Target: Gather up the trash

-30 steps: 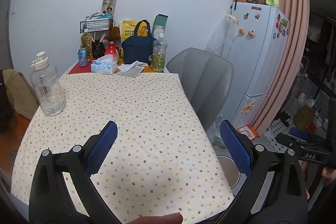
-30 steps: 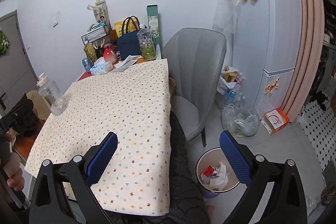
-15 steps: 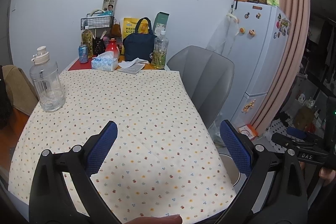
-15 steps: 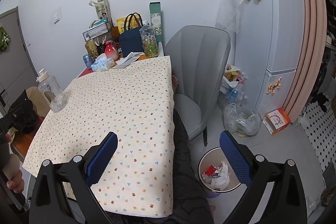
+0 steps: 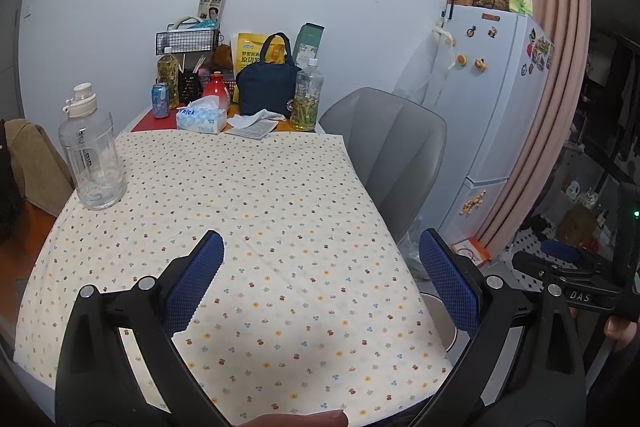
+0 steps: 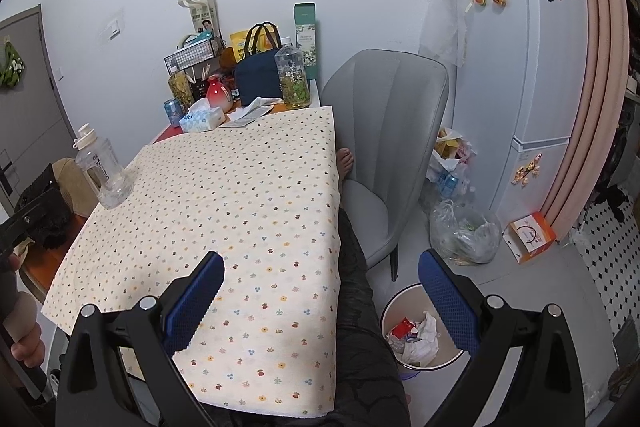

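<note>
Where the flower-print cloth (image 5: 248, 211) covers the surface (image 6: 224, 195), its middle lies bare, and the clutter stands at twelve o'clock against the wall: a tissue box (image 5: 202, 119), a crumpled white paper (image 5: 256, 118) beside it, a blue can (image 5: 161, 100), a red bottle (image 5: 215, 87), a navy bag (image 5: 269, 89) and a tea bottle (image 5: 307, 99). A clear water bottle (image 5: 91, 155) stands at ten o'clock near the cloth's edge. A grey chair (image 6: 384, 131) is pushed to the surface's right side, with a bare foot (image 6: 345, 163) resting on its seat and a dark-clothed leg (image 6: 360, 307) running along the edge. On the floor at four o'clock in the right wrist view sits the waste bin (image 6: 424, 331), holding white and red scraps; plastic bags (image 6: 464, 227) lie beyond it by the fridge (image 6: 520, 59). The left tool (image 5: 320, 267) hovers over the near cloth with its blue pads spread wide, gripping nothing. The right tool (image 6: 318, 287) is likewise spread and empty, one finger over the cloth, the other over the bin.
</note>
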Available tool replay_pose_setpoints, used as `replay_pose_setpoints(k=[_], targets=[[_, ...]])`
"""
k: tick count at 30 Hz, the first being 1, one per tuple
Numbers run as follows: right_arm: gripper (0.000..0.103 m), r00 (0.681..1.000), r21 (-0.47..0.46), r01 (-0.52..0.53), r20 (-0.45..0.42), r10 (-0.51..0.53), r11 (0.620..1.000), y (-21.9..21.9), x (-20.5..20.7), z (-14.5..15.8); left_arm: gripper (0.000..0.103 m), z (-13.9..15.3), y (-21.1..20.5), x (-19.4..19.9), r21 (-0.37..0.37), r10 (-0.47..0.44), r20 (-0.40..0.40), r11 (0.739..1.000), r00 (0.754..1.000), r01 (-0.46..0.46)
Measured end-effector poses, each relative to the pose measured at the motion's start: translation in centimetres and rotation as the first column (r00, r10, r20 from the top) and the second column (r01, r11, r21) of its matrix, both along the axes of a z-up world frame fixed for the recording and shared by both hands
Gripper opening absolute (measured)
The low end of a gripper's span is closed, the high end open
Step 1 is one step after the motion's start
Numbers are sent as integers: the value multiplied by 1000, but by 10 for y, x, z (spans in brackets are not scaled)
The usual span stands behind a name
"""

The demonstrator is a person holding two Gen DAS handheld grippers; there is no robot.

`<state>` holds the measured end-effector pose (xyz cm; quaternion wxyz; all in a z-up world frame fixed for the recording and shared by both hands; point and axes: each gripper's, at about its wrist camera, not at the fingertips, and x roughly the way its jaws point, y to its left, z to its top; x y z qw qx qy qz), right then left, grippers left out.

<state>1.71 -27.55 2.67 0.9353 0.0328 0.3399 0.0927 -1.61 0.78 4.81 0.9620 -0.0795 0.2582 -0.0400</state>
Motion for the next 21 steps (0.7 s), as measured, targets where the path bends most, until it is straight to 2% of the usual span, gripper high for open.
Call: replay_pose_setpoints(k=[21], targets=[[95,1000,-9,5,-6,-5,1000,-1,4,-2,97,-4,3,1,-10,2,-10,1000,1000,-2]])
